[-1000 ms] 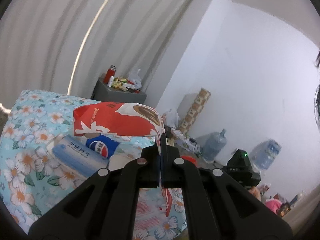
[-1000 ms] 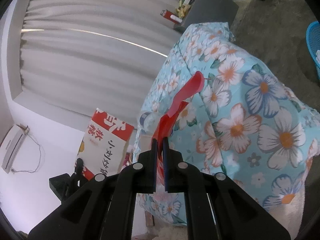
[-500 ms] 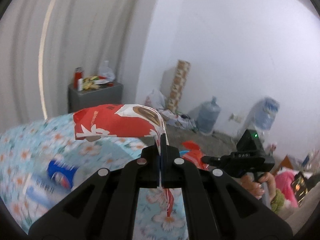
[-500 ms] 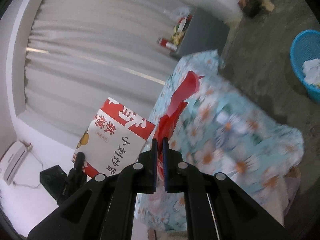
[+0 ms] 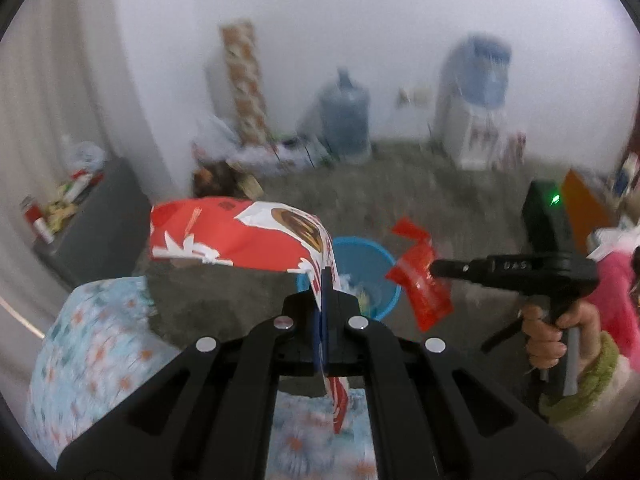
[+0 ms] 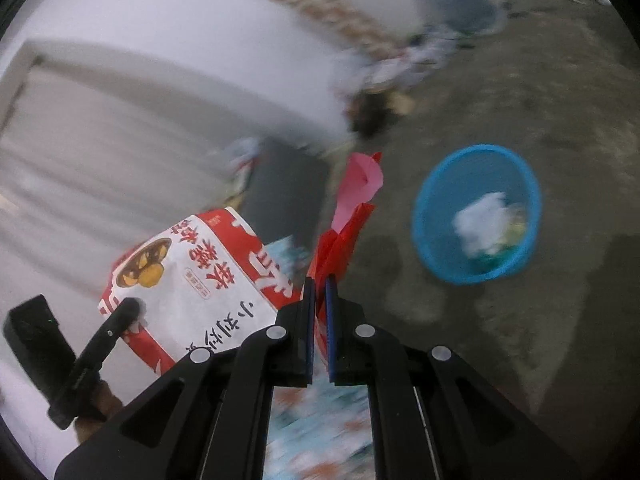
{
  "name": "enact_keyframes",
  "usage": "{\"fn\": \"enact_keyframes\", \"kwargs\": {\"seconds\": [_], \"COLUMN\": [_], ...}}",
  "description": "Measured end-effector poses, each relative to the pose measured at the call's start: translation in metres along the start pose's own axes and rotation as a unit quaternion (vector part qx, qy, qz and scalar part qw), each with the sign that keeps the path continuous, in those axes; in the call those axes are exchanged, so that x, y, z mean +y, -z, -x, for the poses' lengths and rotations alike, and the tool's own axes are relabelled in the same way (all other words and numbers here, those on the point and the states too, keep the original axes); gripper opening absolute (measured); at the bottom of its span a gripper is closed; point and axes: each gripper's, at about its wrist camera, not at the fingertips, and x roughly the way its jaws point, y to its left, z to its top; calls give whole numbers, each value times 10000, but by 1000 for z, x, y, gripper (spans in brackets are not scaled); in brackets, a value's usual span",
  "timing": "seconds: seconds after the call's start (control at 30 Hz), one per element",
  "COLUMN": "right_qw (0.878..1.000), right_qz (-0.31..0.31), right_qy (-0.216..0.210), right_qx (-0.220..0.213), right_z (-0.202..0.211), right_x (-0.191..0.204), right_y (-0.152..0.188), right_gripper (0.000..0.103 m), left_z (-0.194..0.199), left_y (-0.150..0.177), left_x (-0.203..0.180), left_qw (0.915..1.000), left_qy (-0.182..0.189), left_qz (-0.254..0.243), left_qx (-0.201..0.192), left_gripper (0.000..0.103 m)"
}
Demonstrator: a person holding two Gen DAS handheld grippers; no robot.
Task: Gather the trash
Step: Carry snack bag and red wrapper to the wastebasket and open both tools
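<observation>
The left tongs are pinching the edge of a red-and-white snack bag, which is standing out to the left above the floor and the near corner of the floral-covered bed. The right tongs are clamping a crumpled red wrapper, its pink inner side curling up at the far end. In the left wrist view, that wrapper is hanging beside the blue basket, with a hand gripping the right tool's handle. In the right wrist view, the blue basket is sitting on the floor to the right of the wrapper, already holding white and yellowish scraps. Both views are blurring, so the far clutter by the wall, with its water jugs, is hard to read.
</observation>
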Motion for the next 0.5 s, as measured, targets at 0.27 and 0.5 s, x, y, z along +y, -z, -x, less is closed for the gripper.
{"fn": "enact_keyframes", "kwargs": {"seconds": [0.27,0.5], "right_qw": [9940,9875], "right_qz": [-632,-829], "right_qy": [885,1290], "right_qx": [70,353], "right_z": [-74,-146], "right_x": [-87,-144], "right_y": [-32,-63], "right_gripper": [5,24], "left_z": [-179,-298], "left_y": [-34,-42], "left_x": [-29,-36], "left_qw": [9899,9780], "left_qy": [102,362], "left_qz": [-578,-344], "left_qx": [1293,2024], "left_gripper": [0,38]}}
